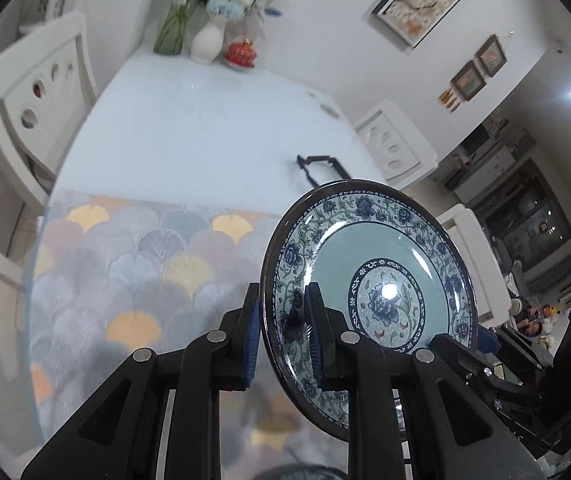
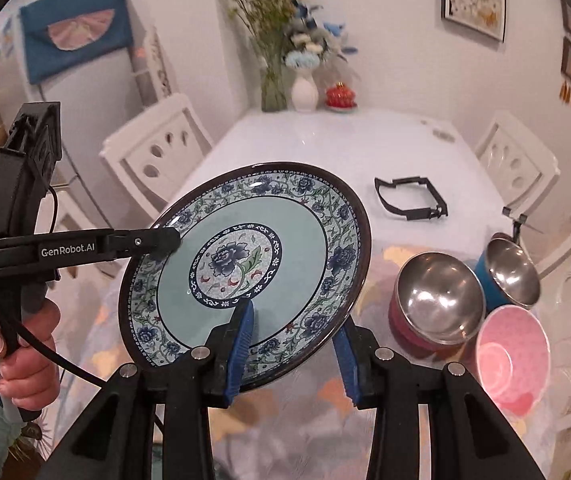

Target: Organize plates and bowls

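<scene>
A hand (image 2: 13,356) is seen at far left of the right wrist view, wrapped round the handle of the left gripper (image 2: 165,240), whose fingers reach in to the plate's left rim. In the left wrist view the left gripper (image 1: 281,332) is clenched on the plate (image 1: 369,296): the rim is pinched between the two blue pads, one on the back, one on the patterned face. The plate is held tilted, nearly on edge, lifted above the patterned mat (image 1: 133,264) on the white table (image 1: 205,120).

In the right wrist view the same plate (image 2: 245,268) is shown face-on, blue floral border, teal ring, flower in the centre. The right gripper (image 2: 291,344) is closed on its lower edge; one blue pad lies on the face, the other behind the rim. No earlier picture is given, so jaw motion is left out.

Right of the plate, three bowls are seen on the mat (image 2: 285,420), close together and tipped: a steel bowl with red outside (image 2: 437,300), a steel bowl with blue outside (image 2: 509,272) behind it, a pink bowl (image 2: 513,352) in front. Whether they touch cannot be told for sure.

Further back a black frame-like object (image 2: 409,200) lies on the bare table (image 2: 305,148). At the far end vases with flowers (image 2: 285,60) and a red pot (image 2: 340,96) stand. White chairs (image 2: 157,148) are set around.
</scene>
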Demonstrator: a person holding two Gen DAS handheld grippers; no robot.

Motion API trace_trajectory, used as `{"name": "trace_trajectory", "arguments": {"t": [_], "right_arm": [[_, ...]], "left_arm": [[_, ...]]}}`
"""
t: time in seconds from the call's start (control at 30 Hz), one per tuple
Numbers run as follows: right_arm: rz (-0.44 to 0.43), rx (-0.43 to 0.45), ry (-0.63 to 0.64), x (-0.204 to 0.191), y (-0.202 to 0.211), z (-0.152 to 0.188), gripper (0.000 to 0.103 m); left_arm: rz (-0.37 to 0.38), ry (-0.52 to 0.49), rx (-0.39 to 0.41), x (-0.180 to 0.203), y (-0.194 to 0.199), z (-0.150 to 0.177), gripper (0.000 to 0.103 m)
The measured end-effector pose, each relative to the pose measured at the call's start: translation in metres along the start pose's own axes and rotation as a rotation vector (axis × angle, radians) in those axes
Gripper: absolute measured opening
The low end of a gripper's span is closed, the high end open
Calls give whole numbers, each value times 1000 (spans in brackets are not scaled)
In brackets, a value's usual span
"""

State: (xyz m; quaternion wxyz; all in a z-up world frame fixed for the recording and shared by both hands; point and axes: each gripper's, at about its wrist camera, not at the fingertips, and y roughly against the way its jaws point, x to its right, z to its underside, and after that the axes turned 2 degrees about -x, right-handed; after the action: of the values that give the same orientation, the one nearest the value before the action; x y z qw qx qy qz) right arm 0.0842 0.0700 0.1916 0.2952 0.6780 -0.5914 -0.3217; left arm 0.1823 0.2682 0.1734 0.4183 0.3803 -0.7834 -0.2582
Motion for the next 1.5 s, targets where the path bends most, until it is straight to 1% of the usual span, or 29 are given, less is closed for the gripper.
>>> {"name": "trace_trajectory", "arguments": {"t": [0.13, 0.27, 0.37, 0.5, 0.57, 0.67, 0.8, 0.93, 1.03, 1.2, 1.27, 1.5], "right_arm": [[-7, 28, -7, -16, 35, 22, 38], [-17, 29, 4, -29, 59, 48, 39], [-30, 2, 3, -37, 69, 70, 40], [-29, -38, 8, -46, 74, 102, 41], [-29, -62, 12, -48, 74, 117, 42], [-53, -110, 8, -50, 73, 136, 42], [-57, -155, 62, -58, 73, 156, 43], [-71, -224, 90, -61, 64, 176, 44], [-100, -287, 91, -62, 54, 193, 44], [-125, -368, 103, -66, 40, 216, 45], [-130, -395, 103, -66, 34, 223, 45], [-141, -446, 78, -66, 18, 234, 45]], "left_arm": [[-11, -17, 32, 13, 32, 23, 17], [-9, -14, 36, 17, 53, 47, 17], [-11, -9, 26, 18, 63, 74, 17], [-31, -15, 0, 18, 65, 109, 17], [-36, -12, -16, 15, 66, 125, 18], [-45, 3, -58, 11, 65, 146, 18], [-43, 14, -109, 7, 61, 171, 20], [-50, 17, -168, 2, 53, 193, 21], [-81, -4, -210, -1, 47, 209, 22], [-122, -43, -251, -2, 42, 229, 24], [-128, -41, -268, -6, 40, 236, 24], [-145, -27, -299, -13, 30, 244, 24]]}}
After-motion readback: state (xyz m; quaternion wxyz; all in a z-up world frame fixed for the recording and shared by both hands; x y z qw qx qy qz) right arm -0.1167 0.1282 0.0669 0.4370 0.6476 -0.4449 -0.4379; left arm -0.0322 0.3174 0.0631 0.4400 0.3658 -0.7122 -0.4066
